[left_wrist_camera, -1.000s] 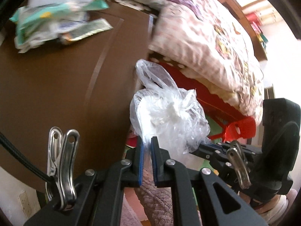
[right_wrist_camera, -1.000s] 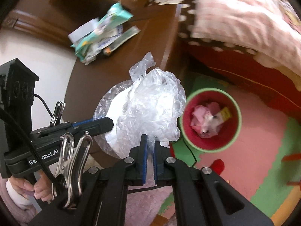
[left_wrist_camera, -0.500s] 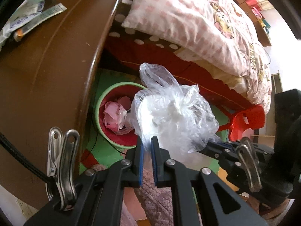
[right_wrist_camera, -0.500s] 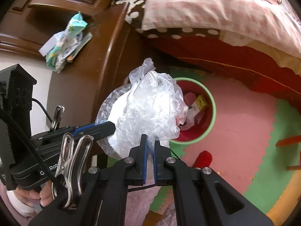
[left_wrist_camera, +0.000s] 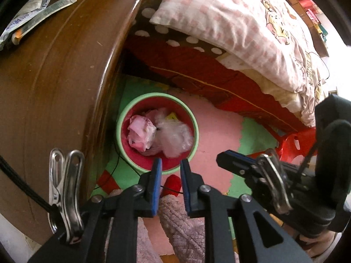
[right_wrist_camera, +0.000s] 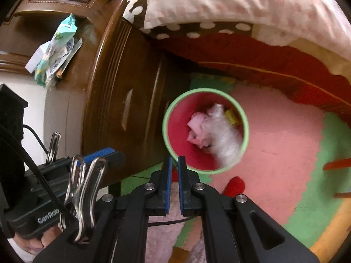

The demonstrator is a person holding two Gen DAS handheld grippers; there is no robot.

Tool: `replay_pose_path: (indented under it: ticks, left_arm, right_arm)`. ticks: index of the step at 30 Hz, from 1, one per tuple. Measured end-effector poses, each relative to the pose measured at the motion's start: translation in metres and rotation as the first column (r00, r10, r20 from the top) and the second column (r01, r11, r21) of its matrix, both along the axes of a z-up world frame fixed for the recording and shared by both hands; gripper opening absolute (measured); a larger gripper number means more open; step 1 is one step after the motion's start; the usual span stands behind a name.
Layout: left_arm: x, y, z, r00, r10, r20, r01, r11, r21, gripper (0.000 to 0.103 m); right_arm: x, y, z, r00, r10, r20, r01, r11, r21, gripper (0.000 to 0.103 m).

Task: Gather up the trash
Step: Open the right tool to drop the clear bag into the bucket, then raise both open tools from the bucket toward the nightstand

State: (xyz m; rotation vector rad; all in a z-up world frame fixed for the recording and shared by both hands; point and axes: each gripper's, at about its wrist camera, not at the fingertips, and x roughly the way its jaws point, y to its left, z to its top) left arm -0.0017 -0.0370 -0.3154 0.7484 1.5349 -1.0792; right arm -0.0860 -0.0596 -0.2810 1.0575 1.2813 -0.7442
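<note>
Clear plastic bag (left_wrist_camera: 175, 137) lies inside the green-rimmed red wastebasket (left_wrist_camera: 122, 118), blurred in the right view, probably mid-drop. The basket stands on the foam floor mat (left_wrist_camera: 219, 131), against the wooden nightstand's (left_wrist_camera: 54, 76) front edge. Left gripper (left_wrist_camera: 171, 164) hangs above the rim, jaws parted and empty. Right gripper (right_wrist_camera: 173, 164): narrow gap, holding nothing. Wrappers (right_wrist_camera: 54, 50) remain at the nightstand's back edge, likely next.

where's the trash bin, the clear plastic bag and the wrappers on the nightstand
trash bin (left_wrist_camera: 120, 118), left wrist view, on its green rim at left
clear plastic bag (left_wrist_camera: 175, 137), left wrist view, on its crumpled middle inside the bin
wrappers (right_wrist_camera: 54, 52), right wrist view, on the middle of the pile
</note>
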Motion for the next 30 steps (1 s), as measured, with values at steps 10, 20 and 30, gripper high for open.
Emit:
replay_pose_path:
  ticks: [10,20,30]
  left_arm:
    - [0.005,0.004,0.025,0.998,0.048,0.029,-0.047,0.999,-0.017,0.026]
    - [0.006,0.017,0.069,0.983,0.153,0.102,-0.150,0.988,-0.039,0.048]
    - [0.049,0.036,0.133,0.931,0.357,0.079,-0.347,0.930,-0.124,0.055]
  right_arm:
    - [0.002,0.005,0.009,0.999,0.035,0.017,-0.035,0.999,0.006,0.018]
    - [-0.005,0.016,0.046,0.993,0.106,0.054,-0.105,0.994,-0.021,0.027]
    - [0.008,0.018,0.104,0.977,0.192,0.095,-0.182,0.978,-0.103,0.028]
